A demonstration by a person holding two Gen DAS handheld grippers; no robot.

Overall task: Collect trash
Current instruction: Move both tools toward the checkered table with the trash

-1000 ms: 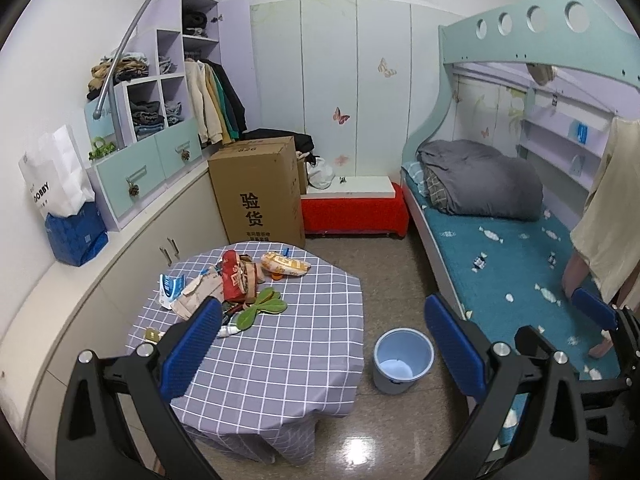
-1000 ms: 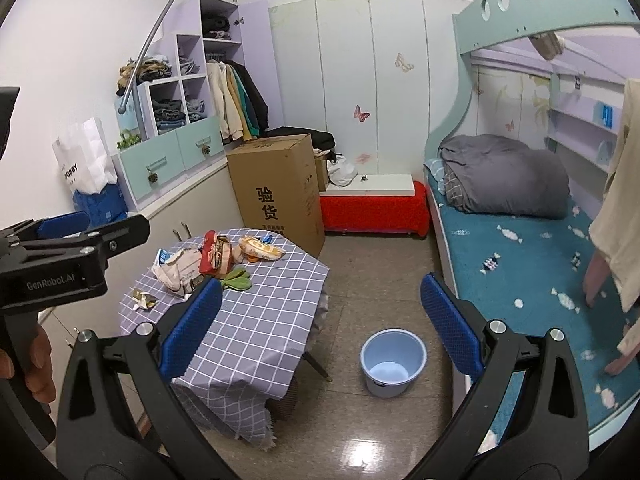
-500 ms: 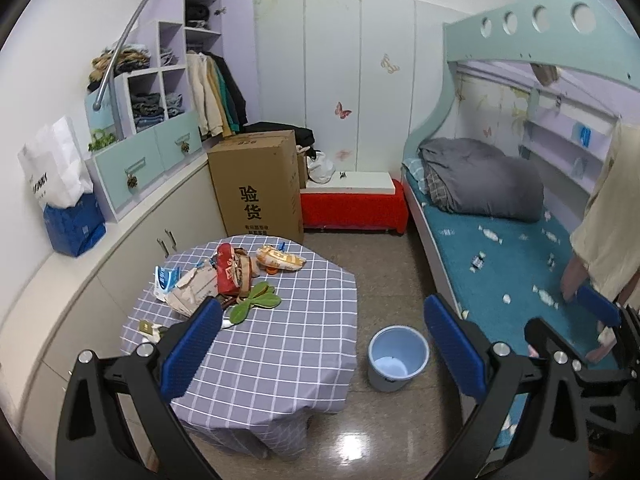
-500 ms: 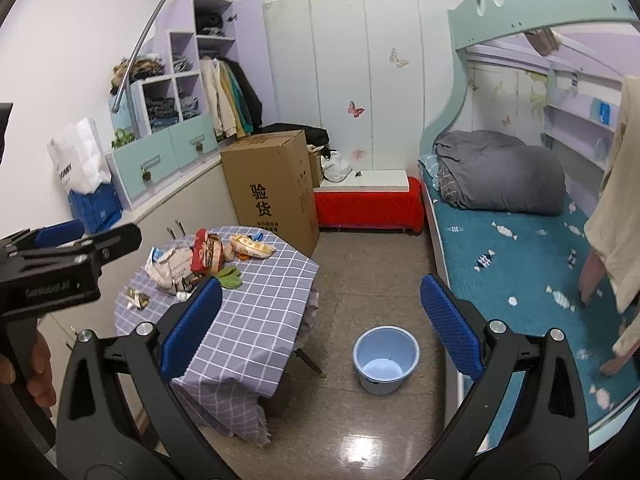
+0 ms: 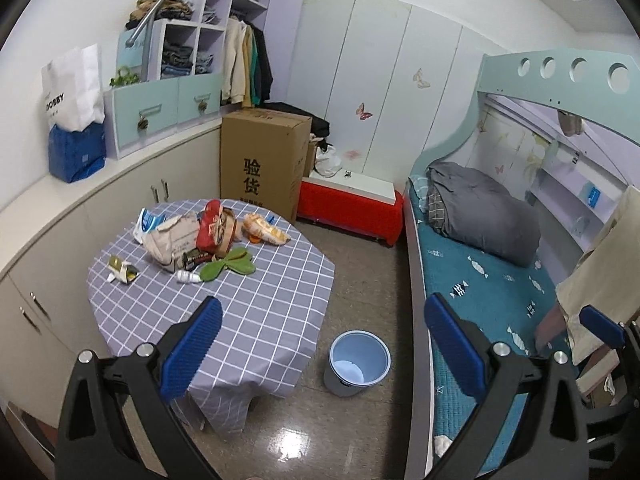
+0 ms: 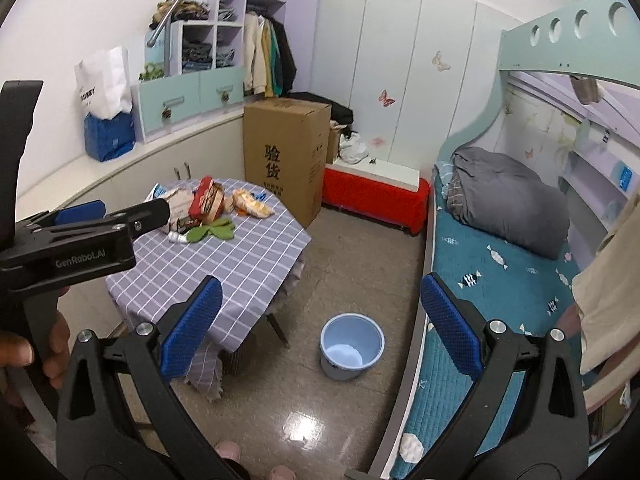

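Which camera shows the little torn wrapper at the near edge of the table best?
The left wrist view: the wrapper lies in plain sight on the checked tablecloth. In the right wrist view the left gripper covers that part of the table, so it cannot be seen.

A child's bedroom in a home: teal bunk bed [image 5: 552,80] with round cut-outs and a fish-print mattress [image 5: 480,280], rumpled grey duvet [image 5: 484,212], white wardrobe panels [image 5: 384,80] dotted with butterfly stickers [image 5: 363,111], lilac open shelving [image 5: 208,36] stuffed with folded clothes, hanging jackets [image 5: 246,64], curved cream cabinets [image 5: 52,240], a tall cardboard box [image 5: 260,164], a small grey-checked tablecloth [image 5: 240,304] strewn with wrappers [image 5: 208,236].
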